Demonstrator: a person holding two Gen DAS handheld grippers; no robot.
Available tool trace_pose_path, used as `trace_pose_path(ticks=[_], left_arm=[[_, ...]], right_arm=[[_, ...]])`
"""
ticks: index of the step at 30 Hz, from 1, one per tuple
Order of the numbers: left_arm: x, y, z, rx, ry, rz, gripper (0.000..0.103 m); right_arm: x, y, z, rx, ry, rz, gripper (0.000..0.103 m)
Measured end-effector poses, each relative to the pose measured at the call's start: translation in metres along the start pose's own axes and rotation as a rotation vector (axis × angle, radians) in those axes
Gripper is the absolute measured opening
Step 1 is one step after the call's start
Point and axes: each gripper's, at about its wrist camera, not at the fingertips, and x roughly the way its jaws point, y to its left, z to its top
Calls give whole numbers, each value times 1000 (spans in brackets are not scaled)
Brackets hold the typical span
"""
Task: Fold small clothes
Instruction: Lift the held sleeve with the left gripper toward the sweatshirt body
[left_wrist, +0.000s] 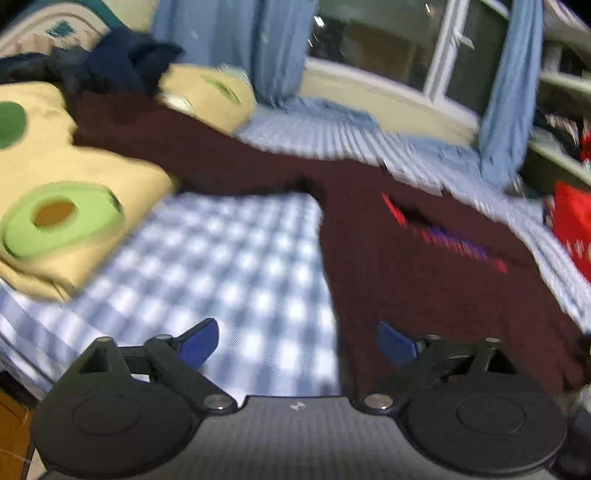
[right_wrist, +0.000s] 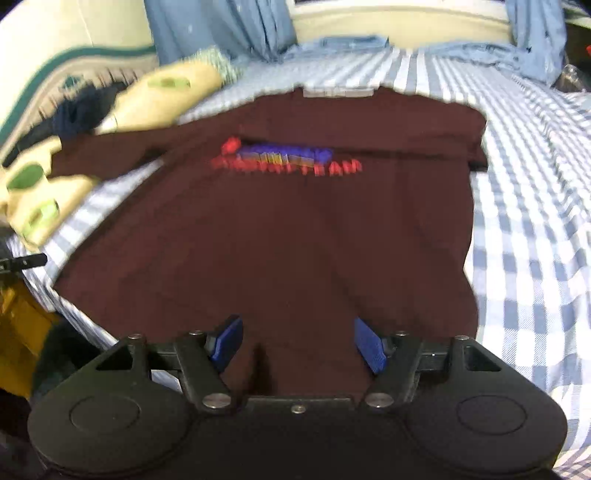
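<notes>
Shirt (left_wrist: 424, 266), dark maroon with a red and blue print, lies spread on the checked bedsheet (left_wrist: 229, 266) in the left wrist view, ahead and to the right of the left gripper (left_wrist: 299, 347). One sleeve runs away to the upper left toward a cream cushion (left_wrist: 74, 192) with green rings. That gripper's jaws stand wide with nothing between them; bare sheet shows under the left pad and the shirt's edge passes under the right one. Behind the bed hang blue curtains (left_wrist: 236, 40) beside a white-framed window (left_wrist: 436, 51), and shelves stand at the far right. The view is blurred.

In the right wrist view the shirt (right_wrist: 280, 229) lies flat straight ahead of the right gripper (right_wrist: 299, 347), collar at the far end, print across the chest. Its near hem reaches in between the blue pads, which stand apart on either side of it without pressing on it. Checked sheet (right_wrist: 528, 229) fills the right side; the cushion (right_wrist: 162, 96) and a dark blue garment (right_wrist: 81, 110) lie at the upper left.
</notes>
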Motion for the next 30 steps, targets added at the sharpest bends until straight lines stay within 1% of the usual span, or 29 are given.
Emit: trace_pose_path(ticks=[2, 4, 7, 8, 11, 12, 13, 14, 15, 16, 17, 18, 19, 21, 23, 24, 25, 26, 27, 28, 29, 30], left_arm=[[-2, 18, 19, -22, -83, 13, 102], [2, 39, 44, -67, -184, 39, 102], [20, 80, 79, -180, -317, 103, 102], [28, 94, 88, -219, -345, 122, 102], [57, 137, 107, -370, -402, 157, 100], [66, 148, 111, -413, -404, 167, 99], [78, 160, 113, -477, -398, 179, 97], [86, 170, 112, -530, -397, 173, 96], [97, 181, 110, -606, -403, 156, 94], [104, 187, 109, -644, -423, 148, 94], [109, 191, 108, -652, -453, 152, 94], [115, 192, 110, -646, -471, 161, 98], [121, 194, 115, -642, -479, 155, 102], [130, 198, 125, -642, -499, 152, 102], [138, 205, 132, -644, -521, 149, 99], [140, 206, 134, -644, -521, 161, 89], [142, 206, 137, -635, -512, 183, 72], [140, 205, 137, -622, -499, 205, 58], [141, 206, 139, -623, -481, 217, 27], [143, 211, 138, -644, -454, 181, 21], [142, 213, 136, -665, -452, 158, 20], [140, 212, 136, -667, -456, 159, 17]], right_arm=[[-14, 7, 5, -4, -61, 7, 74], [-22, 15, 10, -23, -106, 5, 76], [-29, 26, 21, -54, -148, 4, 76], [-31, 28, 22, -59, -159, 4, 76], [-30, 30, 26, -51, -165, -3, 76], [-29, 29, 26, -47, -164, -9, 76], [-28, 28, 27, -41, -161, -18, 76], [-28, 27, 27, -36, -157, -27, 76], [-29, 28, 28, -33, -156, -38, 76], [-30, 28, 29, -32, -155, -47, 76], [-31, 30, 30, -33, -156, -54, 76], [-30, 31, 32, -35, -158, -60, 76], [-31, 33, 35, -40, -160, -68, 76], [-31, 37, 40, -56, -158, -75, 77], [-30, 42, 45, -67, -149, -51, 78], [-30, 43, 47, -65, -151, -32, 78], [-31, 45, 48, -62, -157, -14, 78], [-32, 47, 49, -64, -163, -3, 79], [-33, 48, 50, -70, -168, 0, 79], [-33, 50, 49, -74, -174, -5, 79], [-34, 51, 49, -75, -176, -9, 79], [-34, 50, 48, -72, -175, -7, 79]])
